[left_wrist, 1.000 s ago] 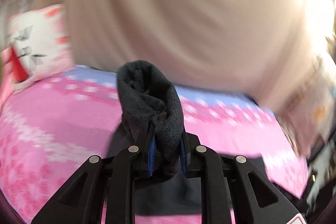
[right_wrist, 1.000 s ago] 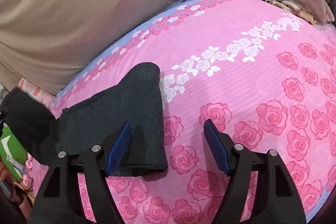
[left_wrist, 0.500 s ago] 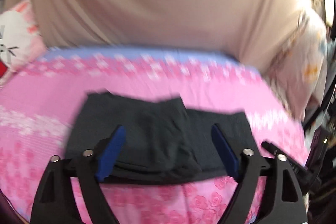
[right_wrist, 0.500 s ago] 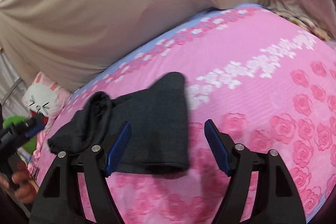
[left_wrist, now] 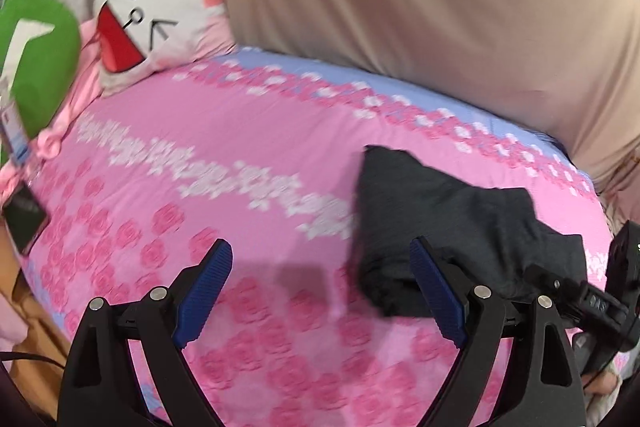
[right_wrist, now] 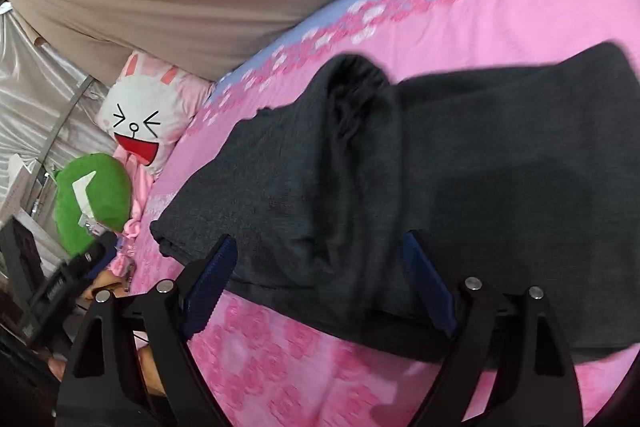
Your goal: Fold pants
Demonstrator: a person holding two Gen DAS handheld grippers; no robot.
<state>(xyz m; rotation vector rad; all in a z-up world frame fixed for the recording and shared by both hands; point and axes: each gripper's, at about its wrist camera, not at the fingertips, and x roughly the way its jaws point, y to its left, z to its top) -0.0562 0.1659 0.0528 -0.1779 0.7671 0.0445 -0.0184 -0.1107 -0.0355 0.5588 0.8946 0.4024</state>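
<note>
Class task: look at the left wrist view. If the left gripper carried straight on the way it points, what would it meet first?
Most likely the bare pink bedsheet: the left gripper stands open over it, with the dark pants off to its right. Depth is uncertain.

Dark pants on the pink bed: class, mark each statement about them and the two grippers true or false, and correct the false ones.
1. The dark pants lie folded on the pink rose bedspread. True.
2. The left gripper is clamped on the pants. False: it is open, with only bedspread between its fingers.
3. A rabbit-face pillow sits at the far end of the bed. True.
4. The right gripper is shut. False: it is open, hovering over the pants' near edge.
5. The green cushion lies on top of the pants. False: it sits beside the rabbit-face pillow.
</note>
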